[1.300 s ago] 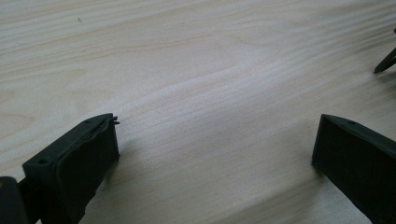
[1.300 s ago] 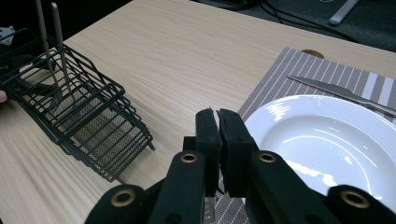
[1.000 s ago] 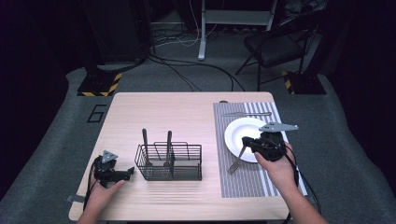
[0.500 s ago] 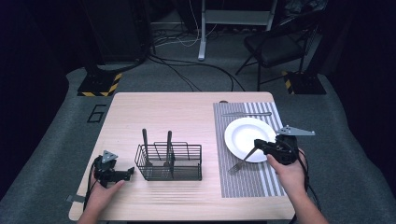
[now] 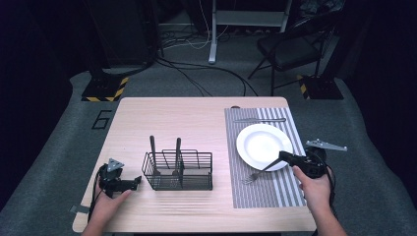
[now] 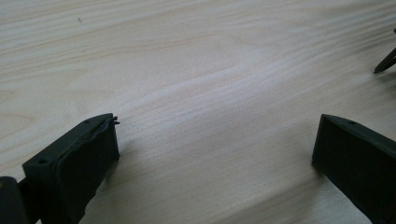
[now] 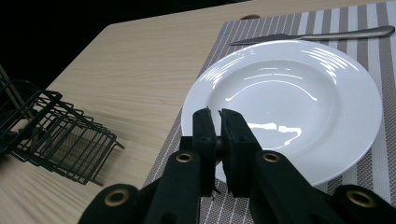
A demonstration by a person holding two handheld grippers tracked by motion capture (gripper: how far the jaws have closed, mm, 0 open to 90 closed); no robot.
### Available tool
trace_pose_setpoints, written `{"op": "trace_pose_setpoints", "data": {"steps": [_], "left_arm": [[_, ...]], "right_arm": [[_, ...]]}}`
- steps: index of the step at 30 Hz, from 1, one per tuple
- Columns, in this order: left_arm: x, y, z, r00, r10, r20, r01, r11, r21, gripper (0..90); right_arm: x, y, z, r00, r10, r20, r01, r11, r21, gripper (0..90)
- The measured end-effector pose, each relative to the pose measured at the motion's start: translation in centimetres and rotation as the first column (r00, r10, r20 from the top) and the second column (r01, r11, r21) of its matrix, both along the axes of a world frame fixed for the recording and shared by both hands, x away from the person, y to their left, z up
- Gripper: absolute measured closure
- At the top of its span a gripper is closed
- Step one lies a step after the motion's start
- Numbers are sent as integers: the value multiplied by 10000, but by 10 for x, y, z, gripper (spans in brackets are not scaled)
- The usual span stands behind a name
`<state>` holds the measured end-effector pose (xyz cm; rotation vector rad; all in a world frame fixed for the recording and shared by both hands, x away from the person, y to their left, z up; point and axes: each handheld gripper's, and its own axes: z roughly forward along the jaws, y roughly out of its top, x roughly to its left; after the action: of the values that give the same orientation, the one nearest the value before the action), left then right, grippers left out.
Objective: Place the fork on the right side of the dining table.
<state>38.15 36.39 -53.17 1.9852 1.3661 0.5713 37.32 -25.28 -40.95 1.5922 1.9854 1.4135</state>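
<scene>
Pale wood-grain table (image 5: 196, 118), glossy round plate (image 5: 260, 145), striped mat (image 5: 268, 191).

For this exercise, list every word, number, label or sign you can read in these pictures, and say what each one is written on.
"6": a dark figure on the grey floor, just off the wooden table's far left corner.
Yellow-and-black hazard stripes: a warning marking without letters, on a stand base on the floor beyond the table, and on another at the far right.
No readable text on the plate, placemat, wire basket or grippers.
</scene>
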Motion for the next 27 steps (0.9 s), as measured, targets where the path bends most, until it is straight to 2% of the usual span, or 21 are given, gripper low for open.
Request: {"op": "trace_pose_setpoints", "data": {"steps": [8,11,17,21,27], "left_arm": [[0,0,0,10000,8,10,-8,10000,0,1],[0,0,0,10000,-1,3,1,10000,3,1],[0,0,0,10000,3,11,-3,10000,3,1],[0,0,0,10000,-2,-1,2,10000,5,1],[0,0,0,10000,0,7,0,10000,5,1]], "right_arm": [[-2,-15,-15,9988,-438,-216,454,9959,789,841],[-3,-19,-20,9979,-614,-205,631,9938,917,838],[-6,-28,-33,9924,-1146,-442,1200,9815,1492,834],[-8,-33,-42,9863,-1507,-675,1608,9695,1852,831],[-8,-41,-53,9766,-1961,-880,2103,9564,2027,826]]}}
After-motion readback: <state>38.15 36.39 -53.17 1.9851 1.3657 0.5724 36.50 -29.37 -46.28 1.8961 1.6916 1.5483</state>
